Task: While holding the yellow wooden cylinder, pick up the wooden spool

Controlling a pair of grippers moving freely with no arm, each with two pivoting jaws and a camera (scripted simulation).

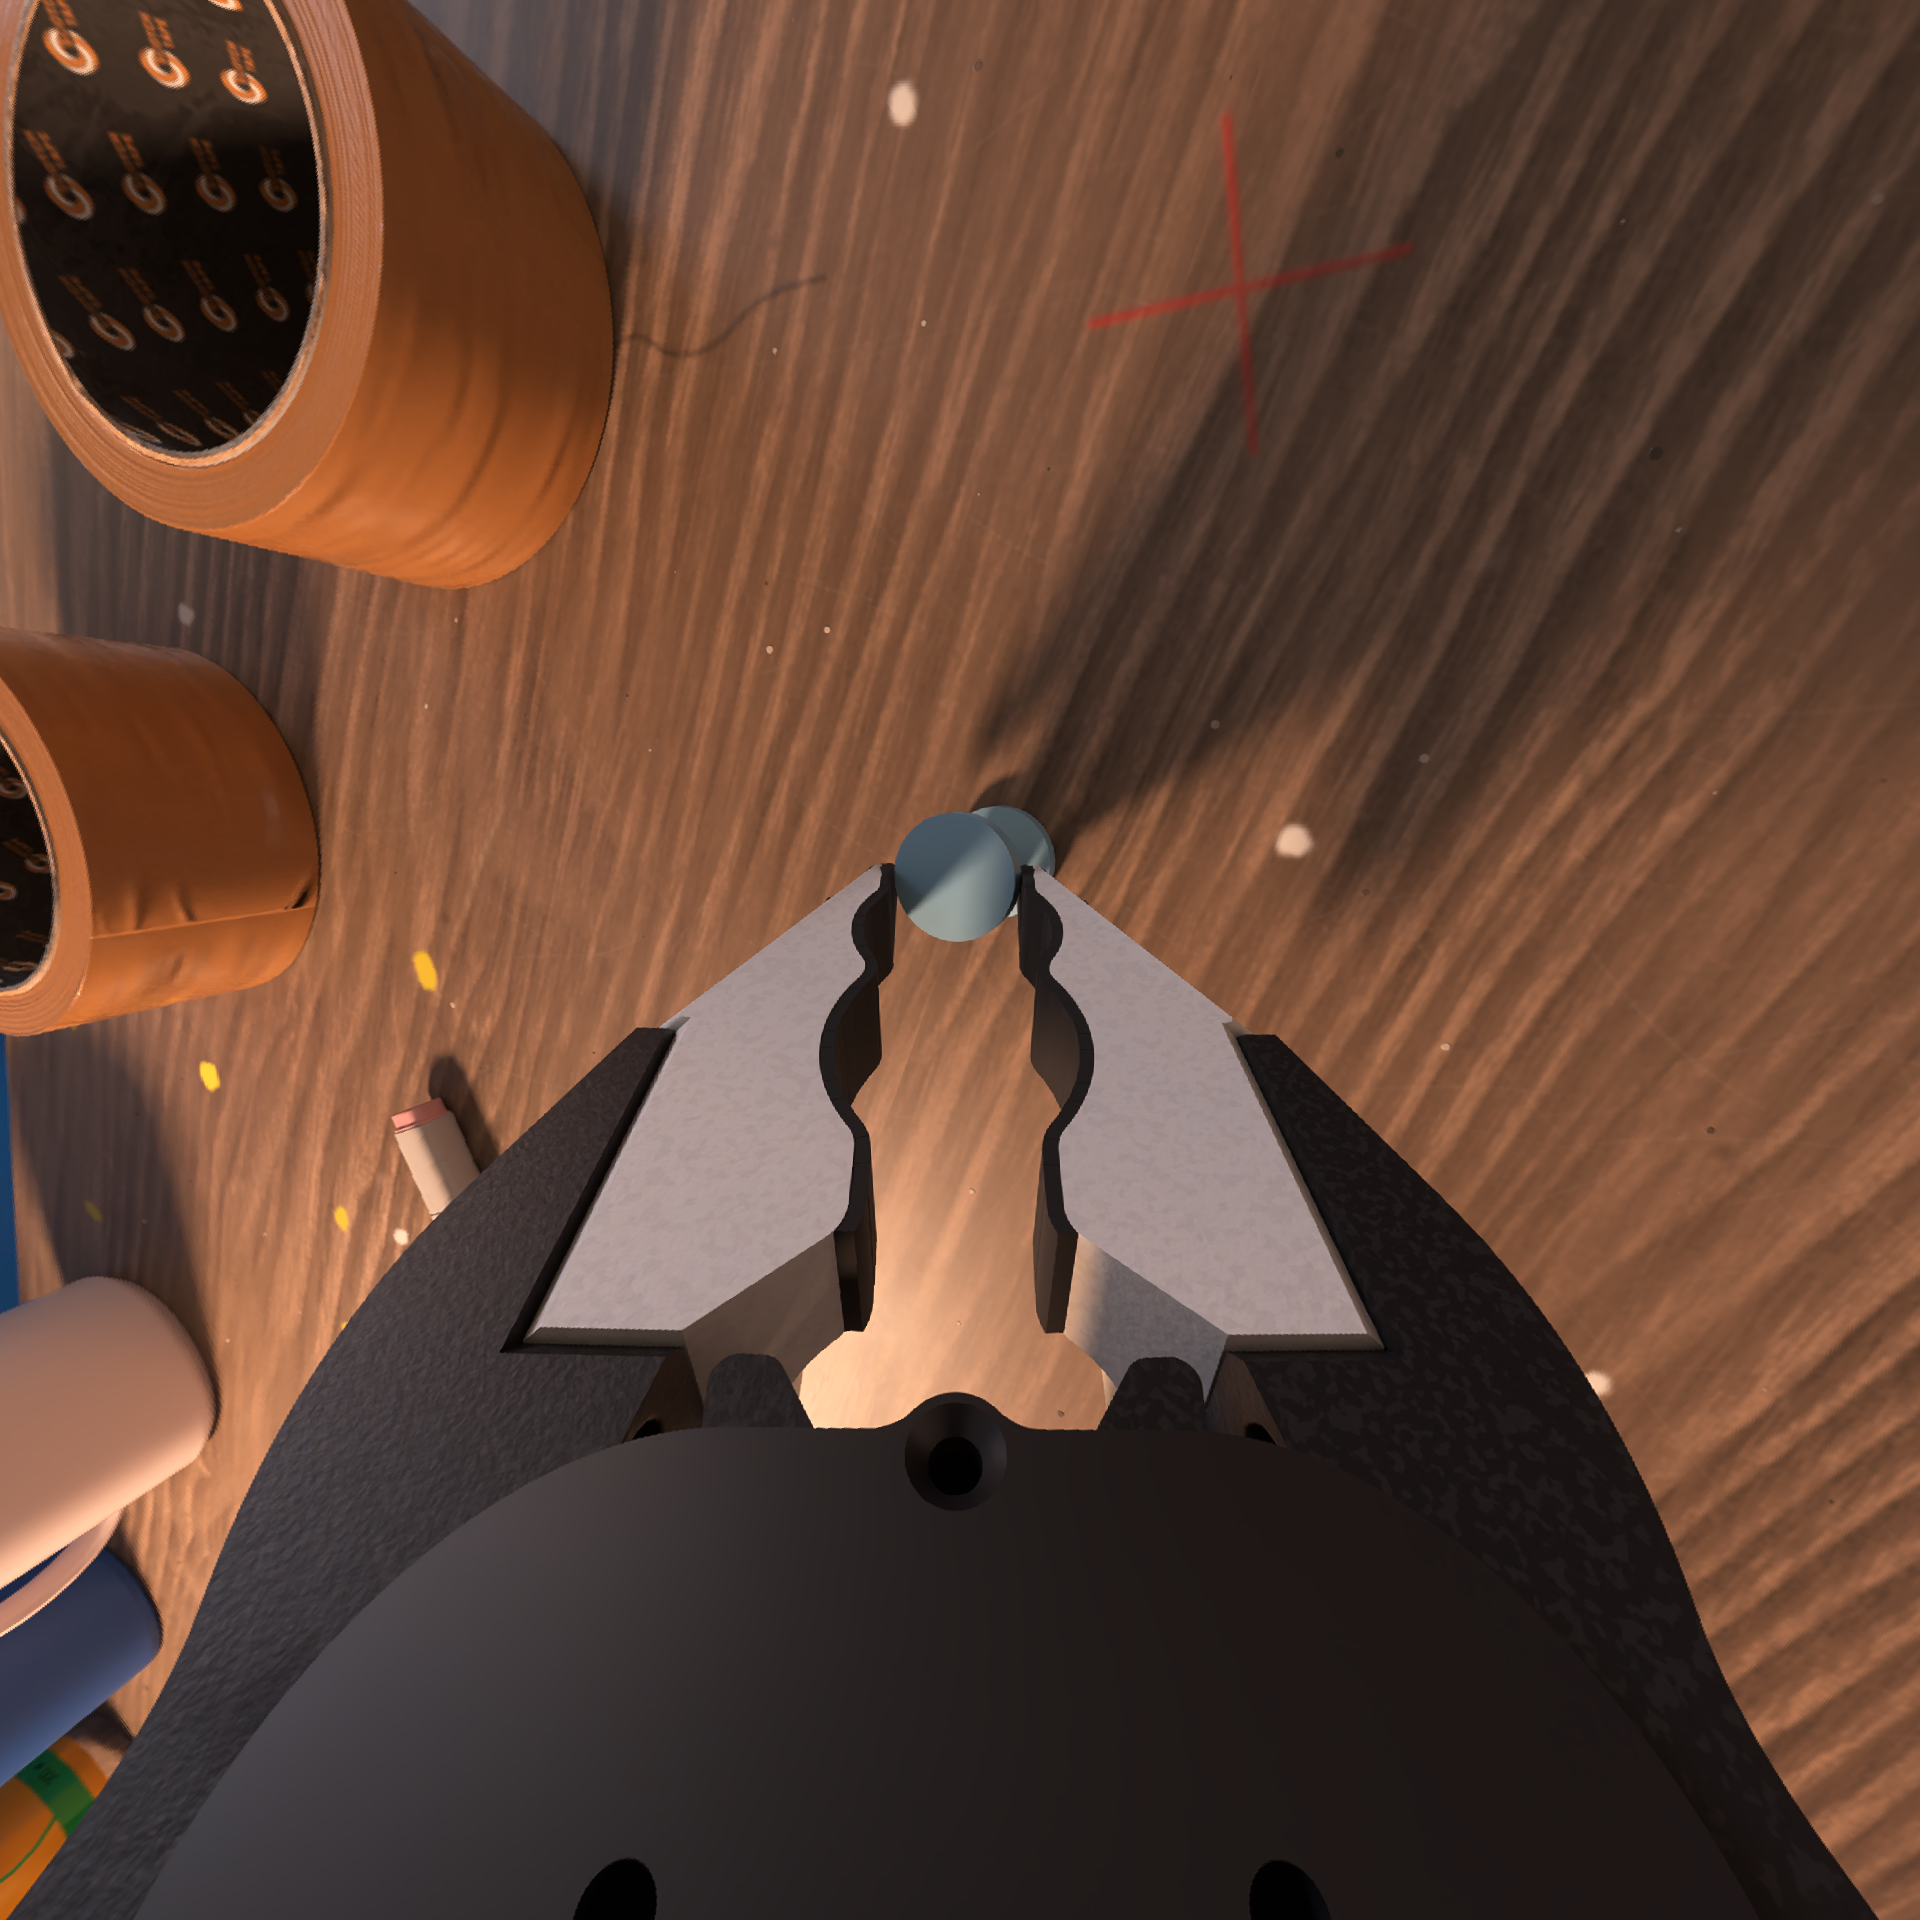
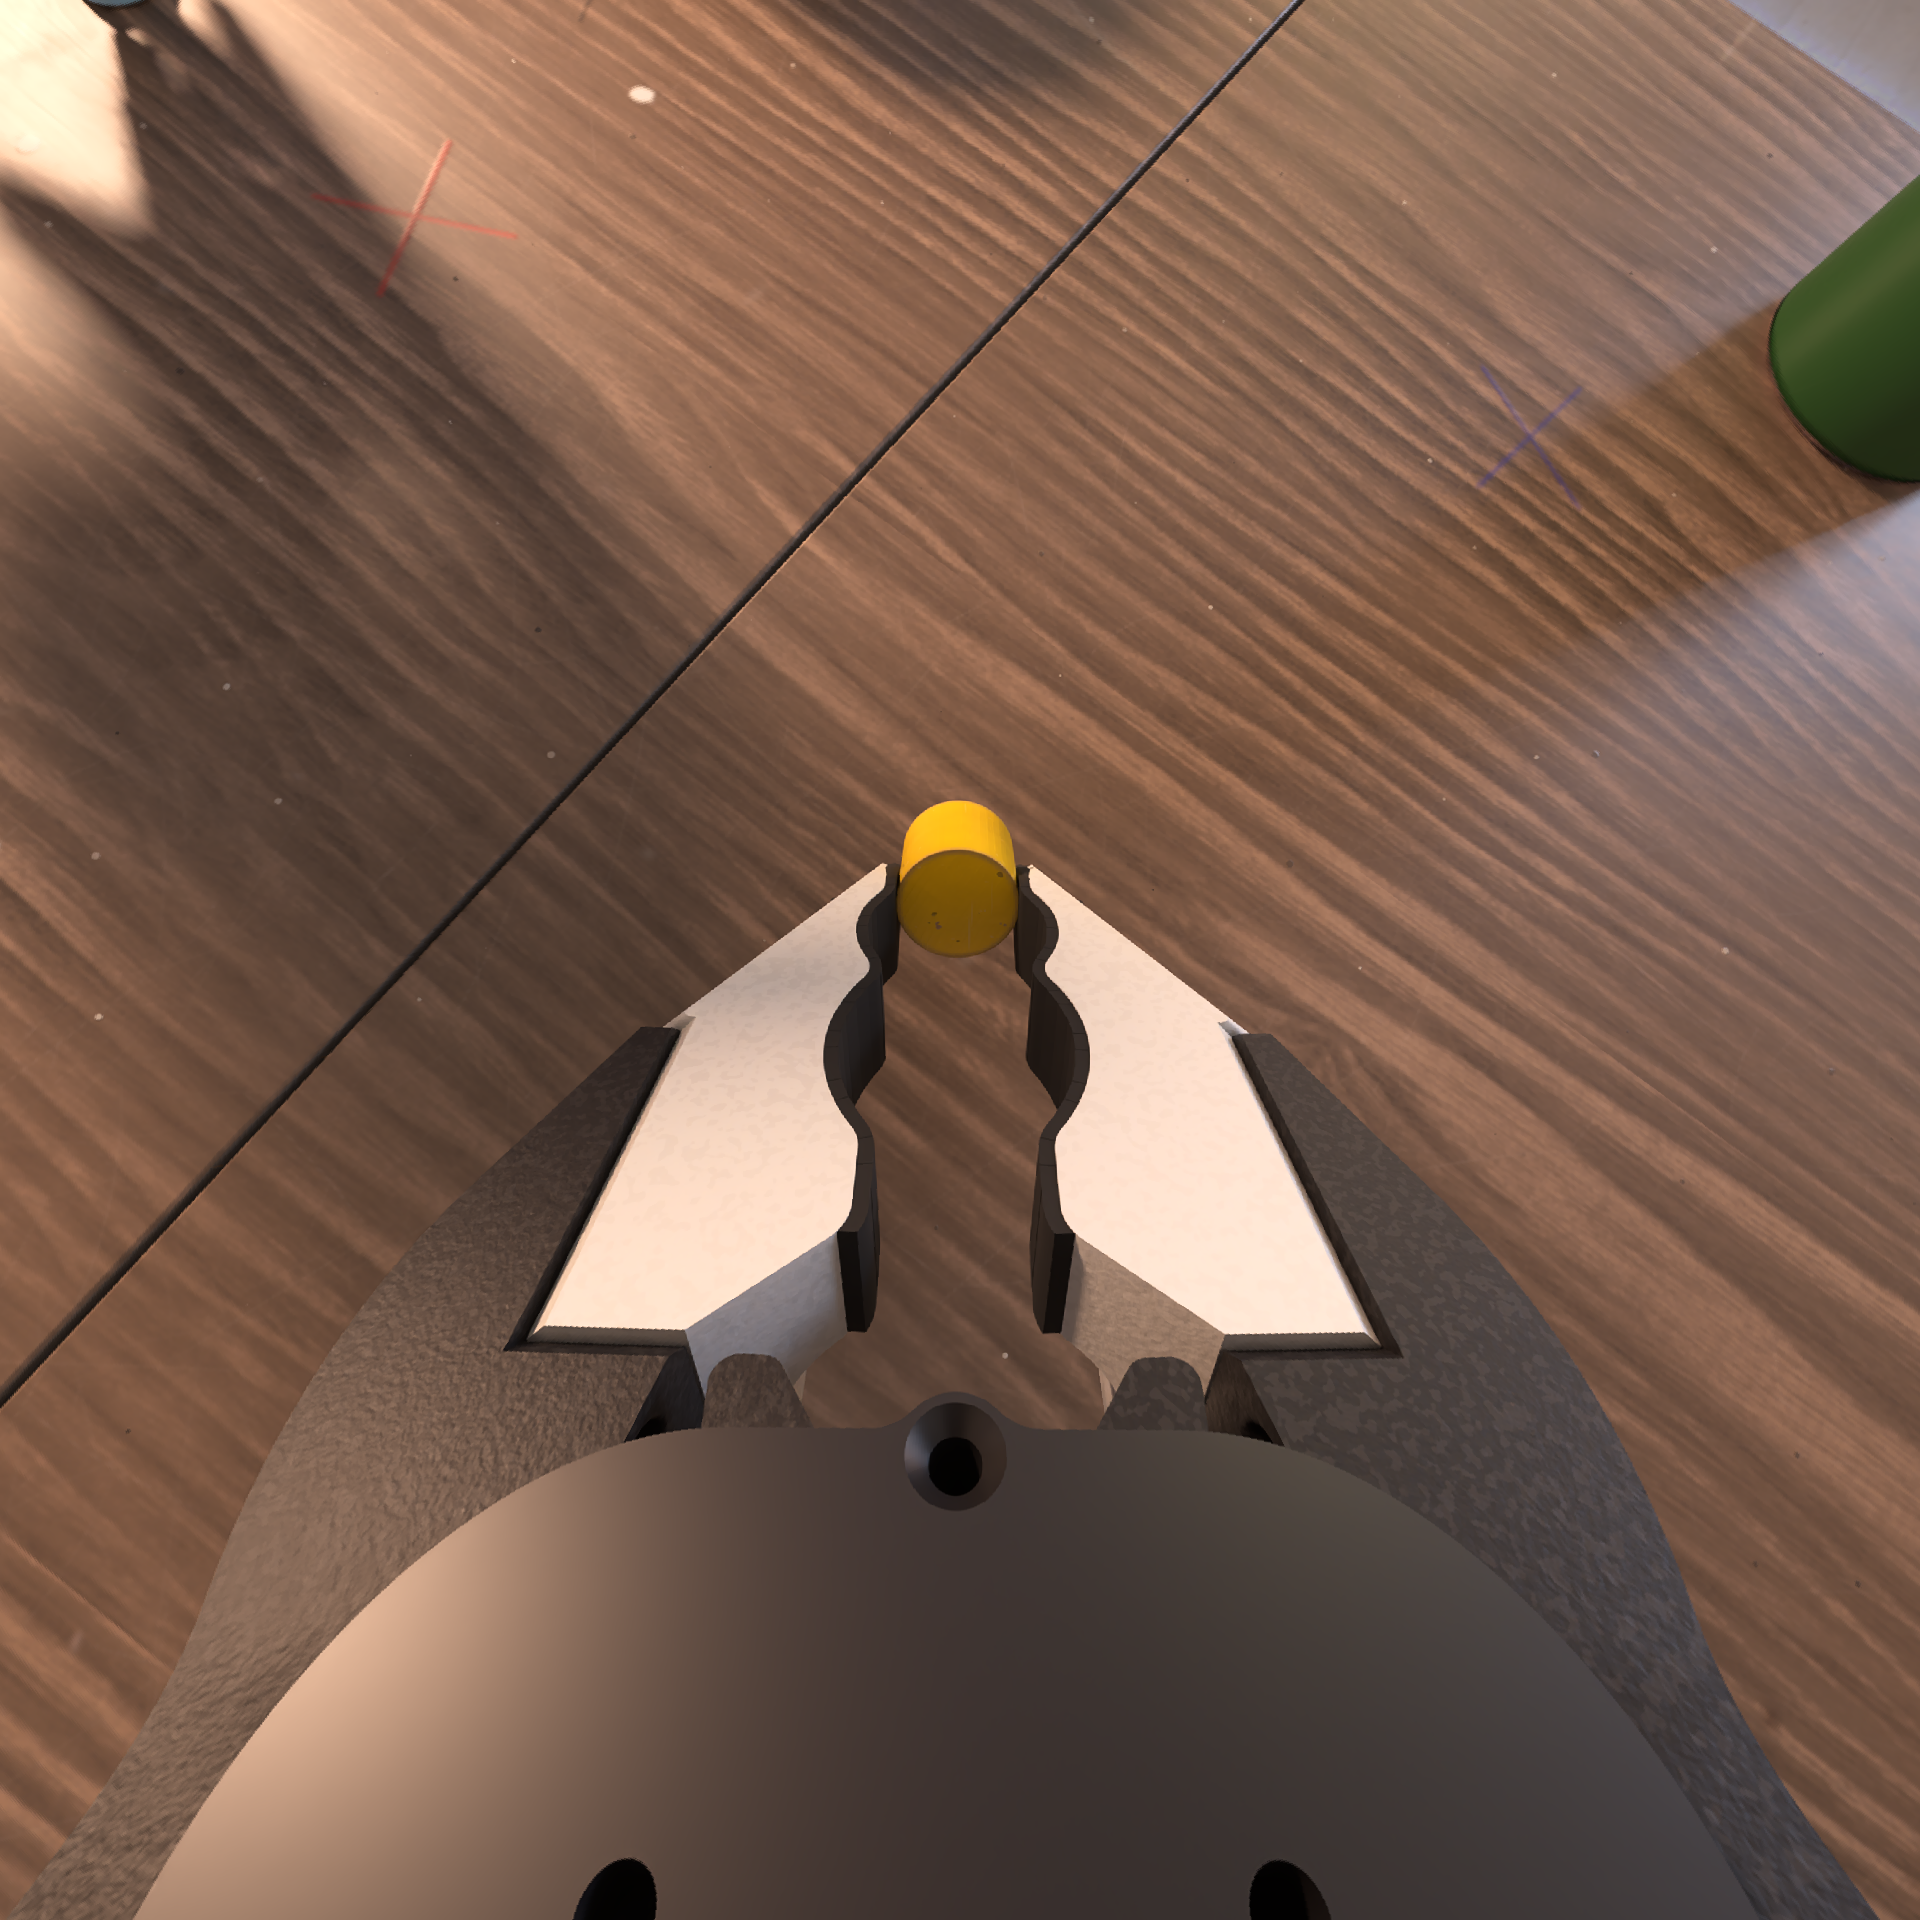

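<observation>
In the left wrist view my left gripper is shut on the wooden spool, a small blue-grey spool held by its waist between the fingertips, one round flange facing the camera. Its shadow lies on the wooden table right behind it; I cannot tell if it is off the surface. In the right wrist view my right gripper is shut on the yellow wooden cylinder, pinched at the fingertips above the table.
Two orange tape rolls stand at the left. A pale eraser-tipped stick, a cream cylinder and a blue tube lie lower left. A red cross marks the table. A green cylinder stands far right, beyond a table seam.
</observation>
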